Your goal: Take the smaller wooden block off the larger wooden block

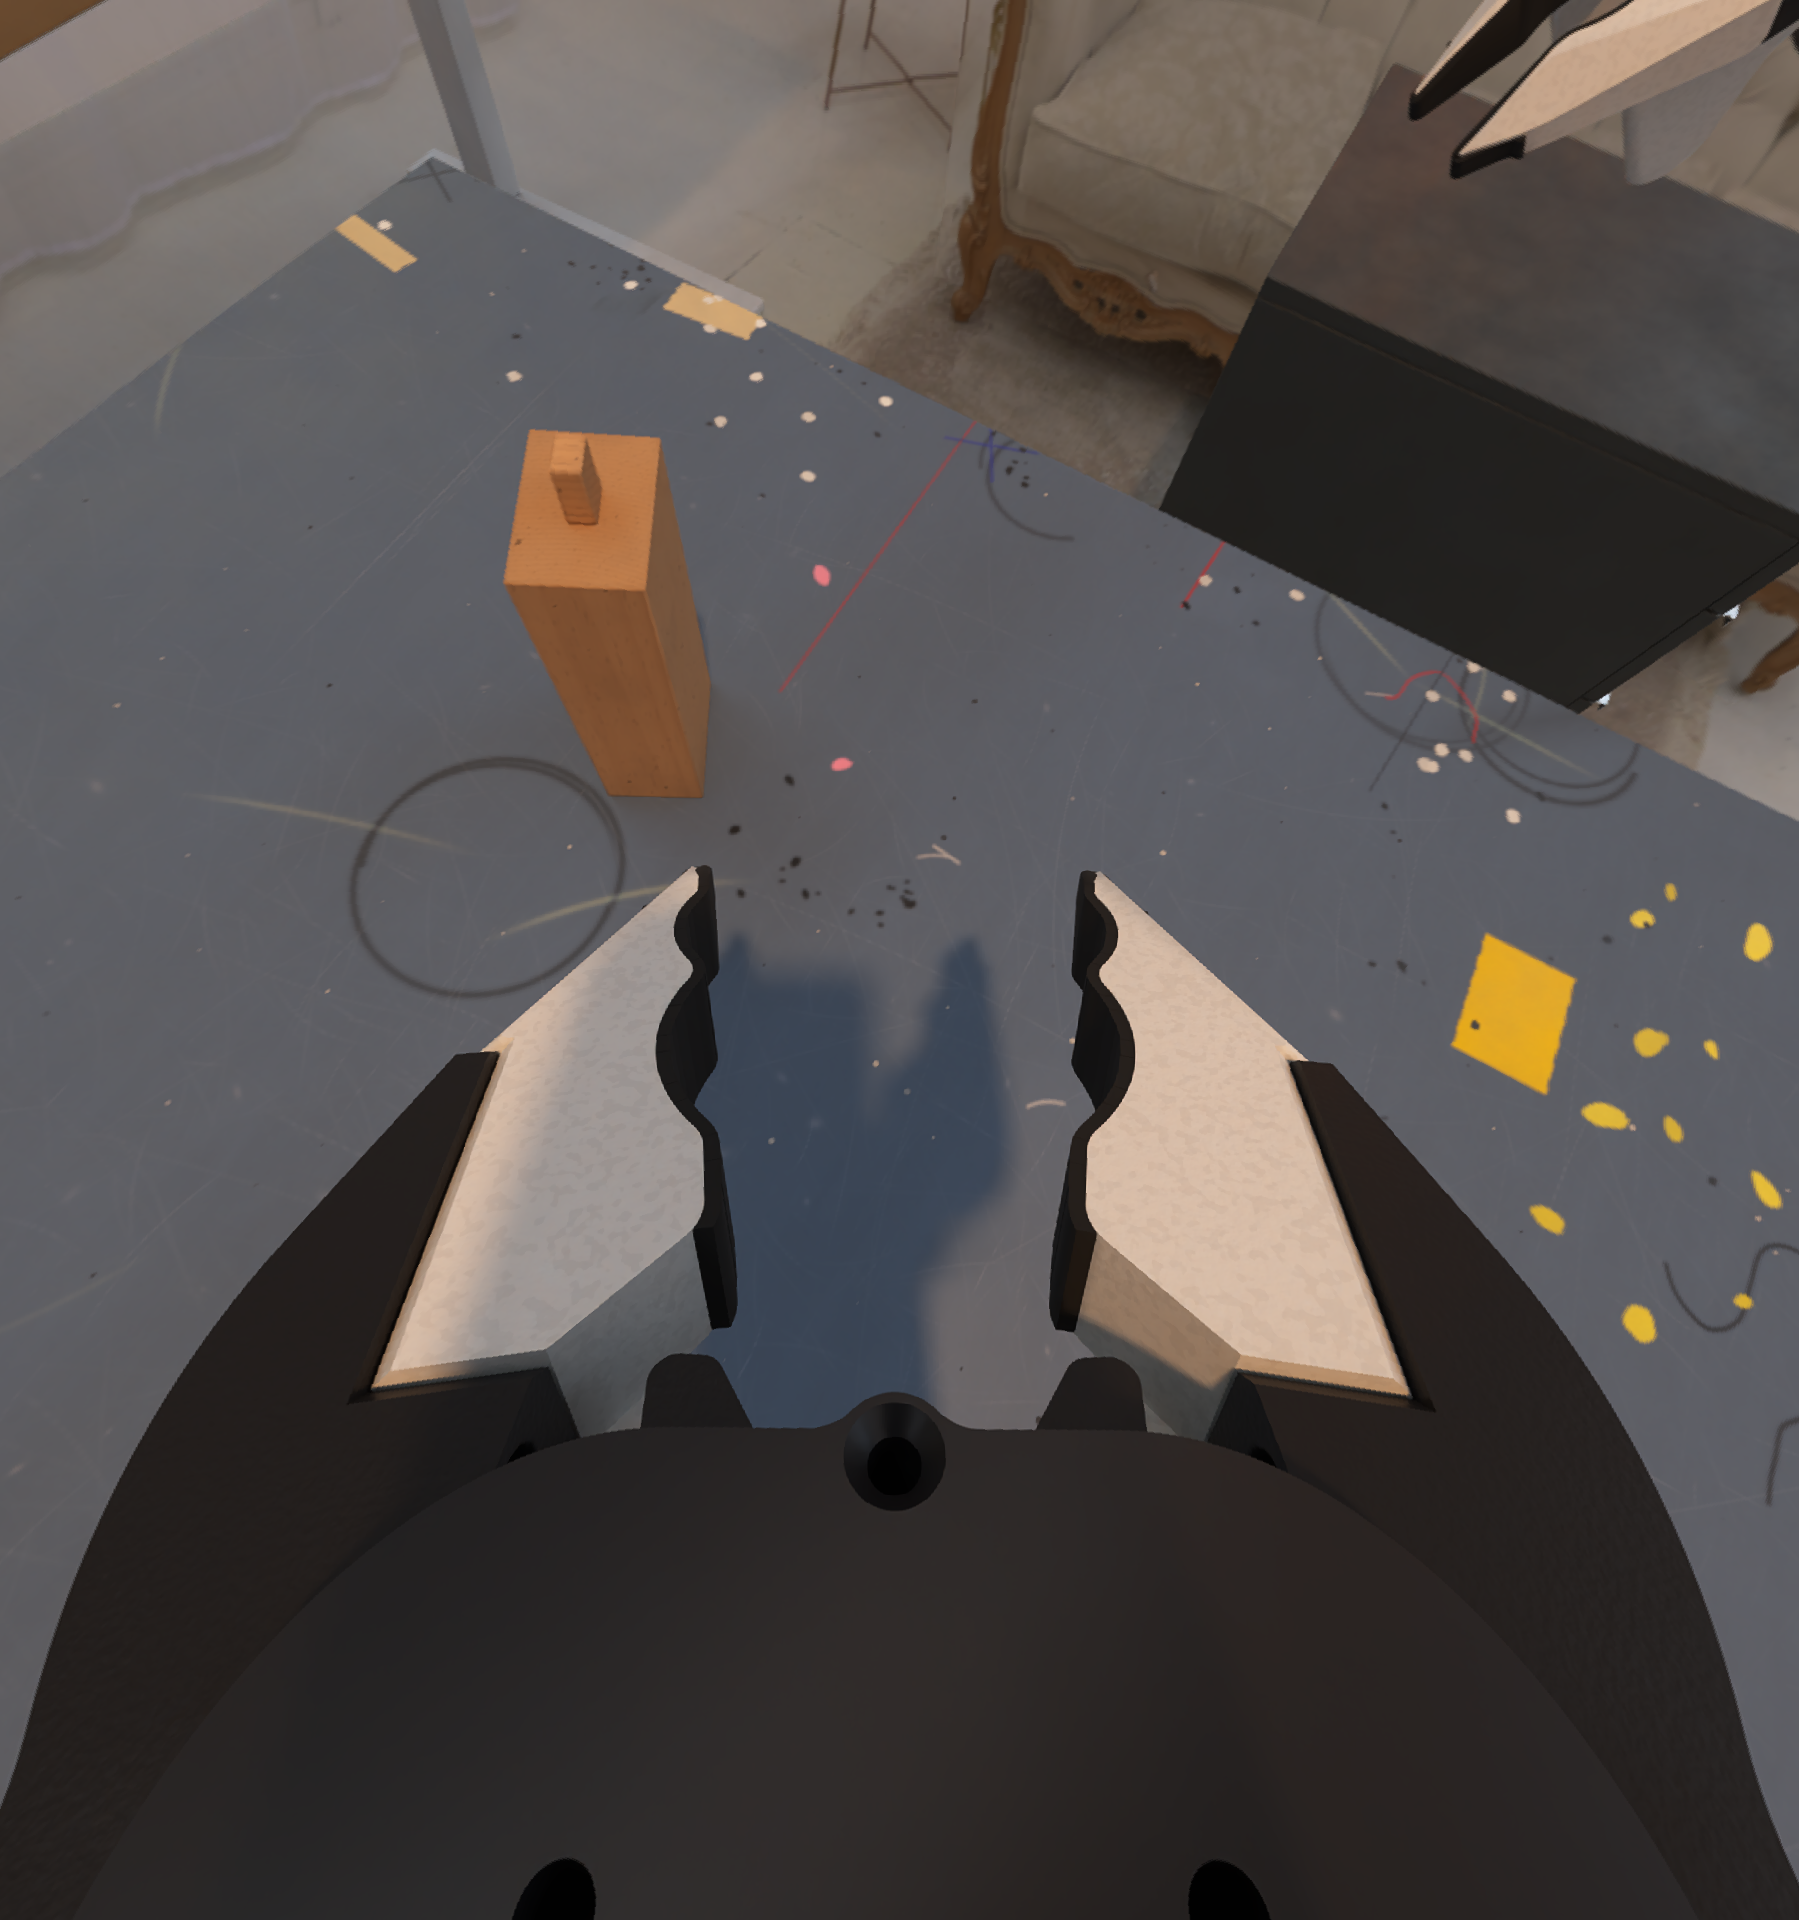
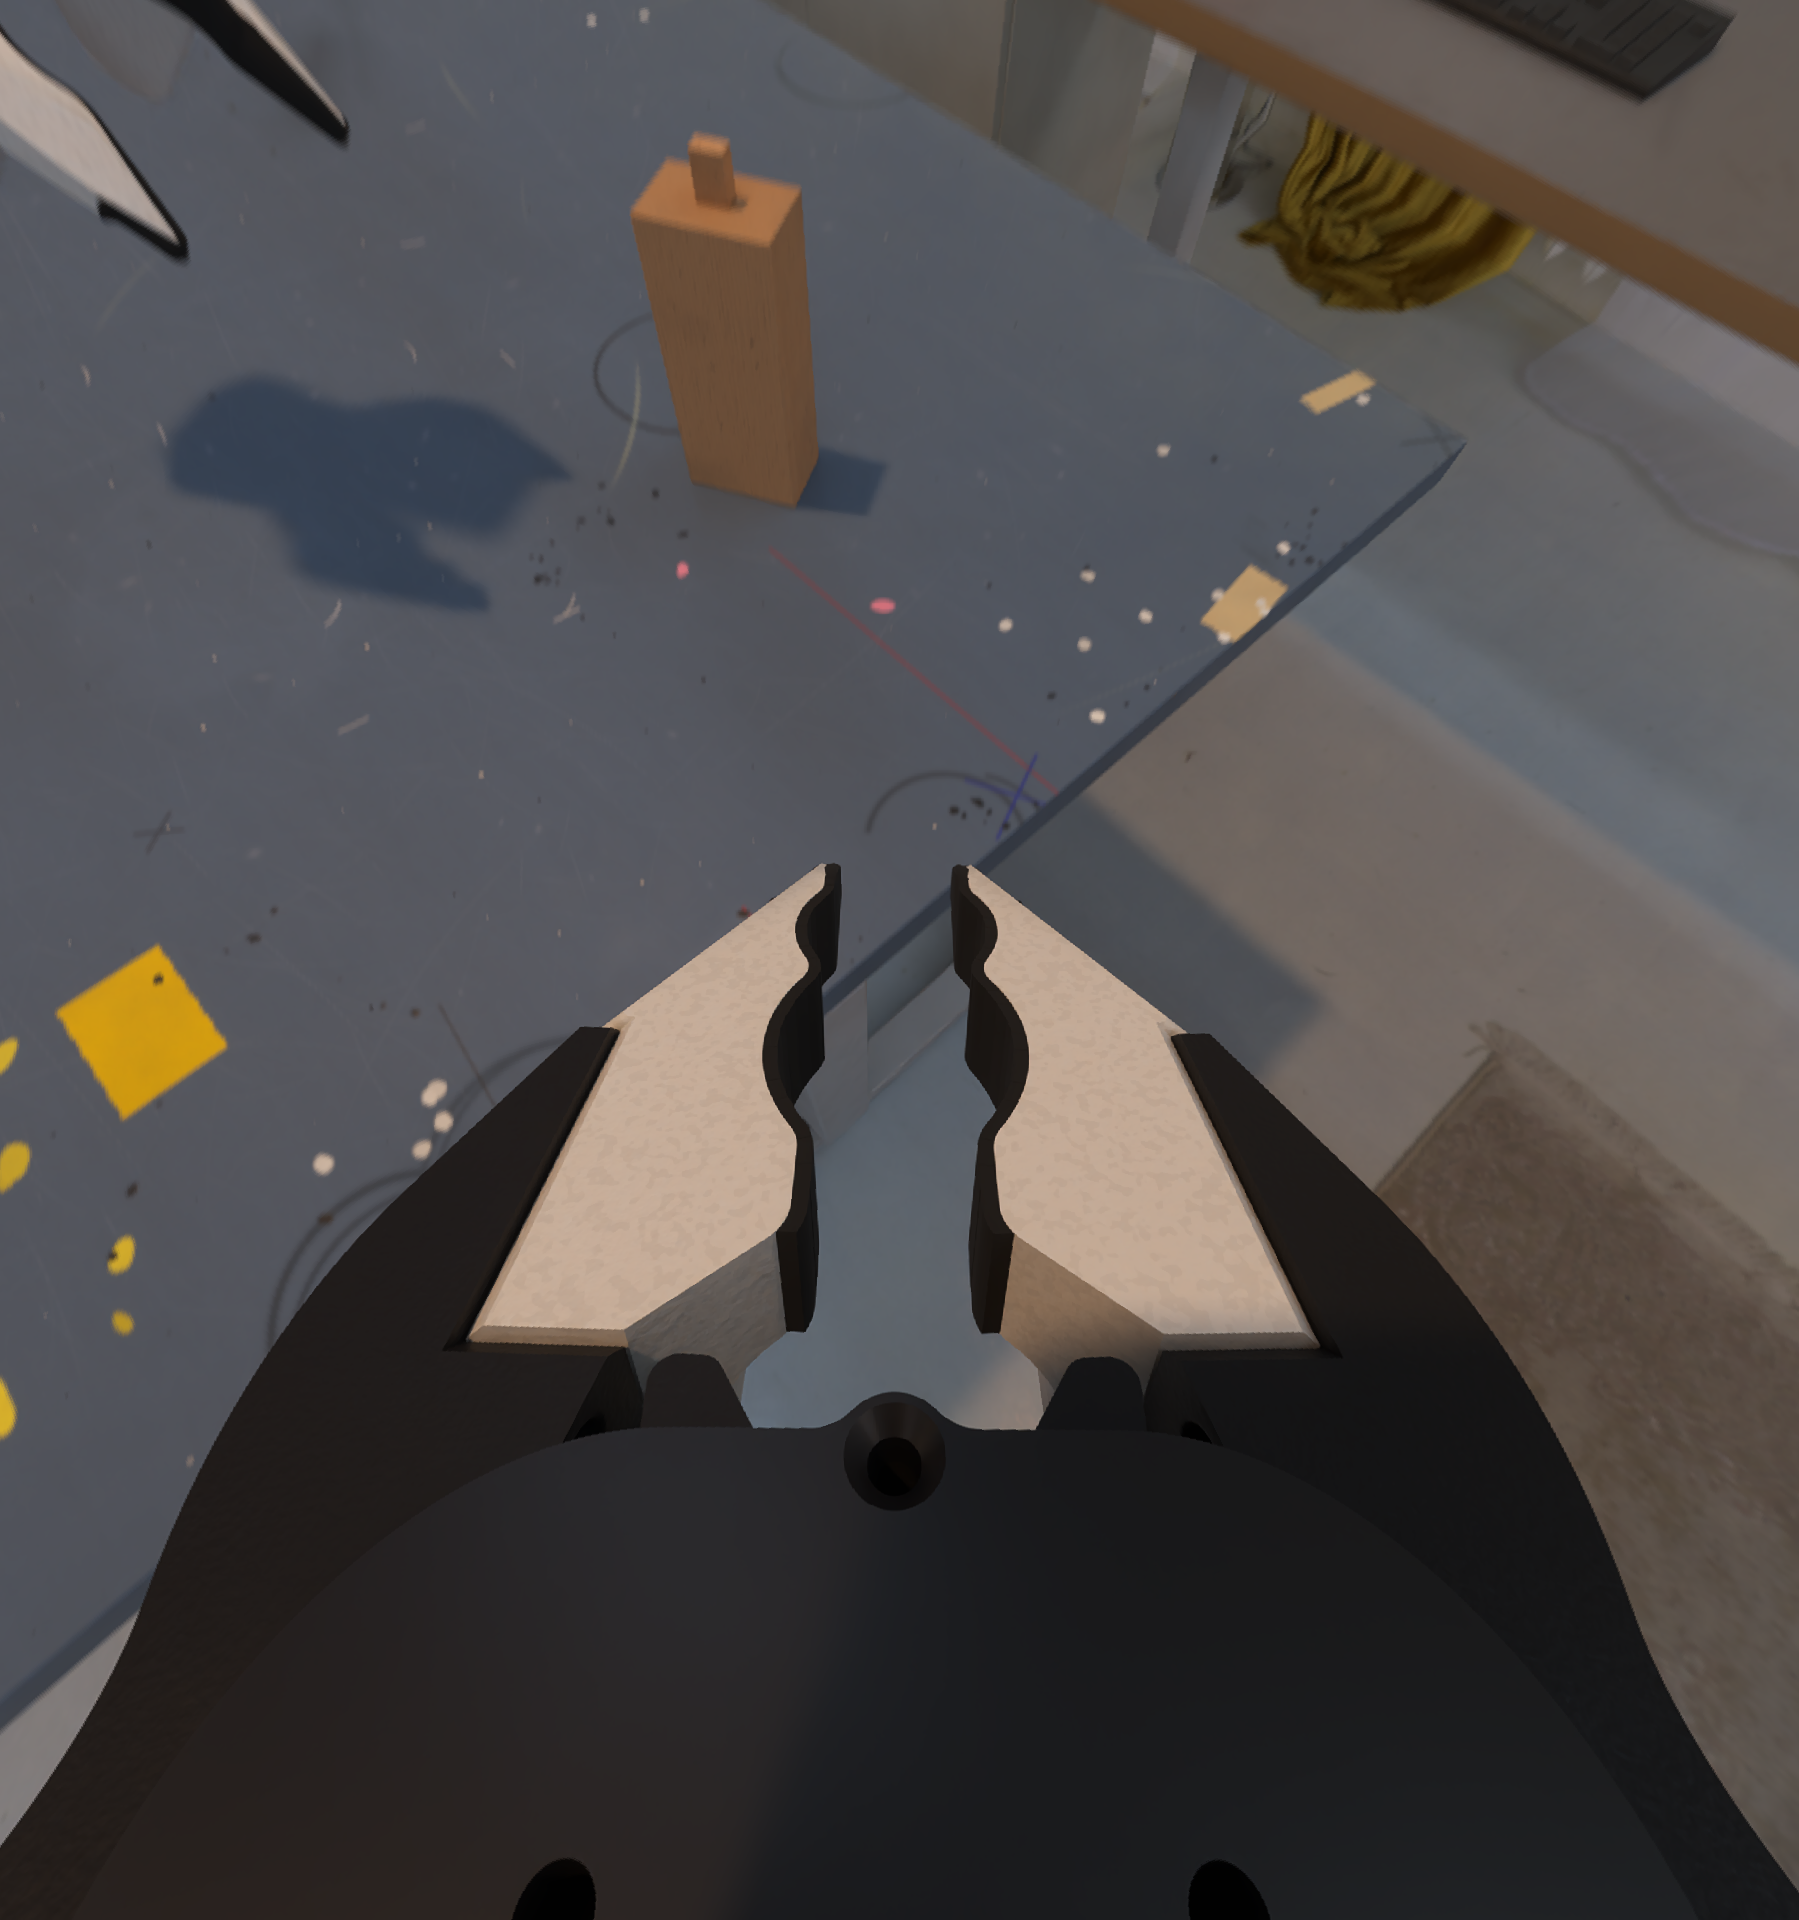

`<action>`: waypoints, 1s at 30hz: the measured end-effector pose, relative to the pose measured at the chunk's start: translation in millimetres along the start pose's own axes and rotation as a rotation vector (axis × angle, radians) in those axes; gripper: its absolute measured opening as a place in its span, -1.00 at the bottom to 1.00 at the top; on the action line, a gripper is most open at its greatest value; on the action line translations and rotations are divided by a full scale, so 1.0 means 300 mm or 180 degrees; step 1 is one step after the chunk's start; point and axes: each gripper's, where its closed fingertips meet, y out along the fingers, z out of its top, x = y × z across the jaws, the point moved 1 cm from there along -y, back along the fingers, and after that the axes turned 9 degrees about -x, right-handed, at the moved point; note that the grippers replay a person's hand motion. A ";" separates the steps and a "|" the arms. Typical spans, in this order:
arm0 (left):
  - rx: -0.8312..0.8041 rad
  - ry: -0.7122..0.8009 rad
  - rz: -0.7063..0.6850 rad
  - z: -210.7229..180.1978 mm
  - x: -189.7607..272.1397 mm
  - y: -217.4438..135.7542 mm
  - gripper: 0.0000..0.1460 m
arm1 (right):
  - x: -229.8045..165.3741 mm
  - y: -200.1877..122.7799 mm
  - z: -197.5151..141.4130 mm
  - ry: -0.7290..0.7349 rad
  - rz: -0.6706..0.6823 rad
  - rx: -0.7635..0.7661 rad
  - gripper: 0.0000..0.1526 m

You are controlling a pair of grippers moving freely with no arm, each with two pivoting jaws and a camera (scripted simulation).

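Smaller wooden block [image 1: 575, 480] stands on top of the larger wooden block [image 1: 609, 634], which is upright on the grey table [image 1: 251, 623], nearer its far edge than its middle. Left gripper [image 1: 893, 883] hangs above the table, jaws wide apart and empty. Right gripper [image 2: 895, 878] seems to sit over the table's edge, jaws narrowly parted, empty.

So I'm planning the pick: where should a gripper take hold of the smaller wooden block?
Grip the smaller wooden block by its exposed upper part, coming down from above. It stands upright atop the tall larger wooden block, so a low or sideways approach risks toppling the stack.
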 end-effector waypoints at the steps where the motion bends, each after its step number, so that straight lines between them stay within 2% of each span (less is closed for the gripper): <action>1: -0.0012 0.0007 0.0029 -0.004 -0.003 -0.005 -0.05 | 0.000 0.002 -0.017 -0.0010 0.0026 -0.0058 -0.72; 6: -0.0061 -0.0043 0.0078 -0.022 -0.009 -0.015 -0.05 | -0.040 0.026 -0.082 -0.0241 0.0194 -0.0397 -0.74; 10: -0.0020 -0.0114 0.0176 0.003 -0.037 -0.028 -0.07 | -0.066 0.036 -0.079 -0.0351 0.0254 -0.0424 -0.88; 14: 0.0018 -0.0204 0.0331 0.087 -0.105 -0.038 -0.22 | -0.069 0.035 -0.078 -0.0369 0.0272 -0.0416 -0.89; 16: 0.0011 -0.0222 0.0429 0.141 -0.154 -0.028 -0.33 | -0.070 0.028 -0.075 -0.0363 0.0293 -0.0366 -0.82; 18: -0.0120 -0.0143 0.0581 0.176 -0.203 0.006 -0.47 | -0.063 0.019 -0.072 -0.0304 0.0310 -0.0303 -0.80; 20: -0.0342 -0.0063 0.0629 0.193 -0.241 0.054 -0.51 | -0.057 0.014 -0.071 -0.0251 0.0314 -0.0282 -0.80; 25: -0.0593 -0.0097 0.0495 0.218 -0.290 0.155 -0.63 | -0.063 0.020 -0.076 -0.0346 0.0280 -0.0327 -0.80; 30: -0.0657 -0.0126 0.0117 0.246 -0.250 0.226 -0.61 | -0.063 0.017 -0.071 -0.0339 0.0306 -0.0282 -0.80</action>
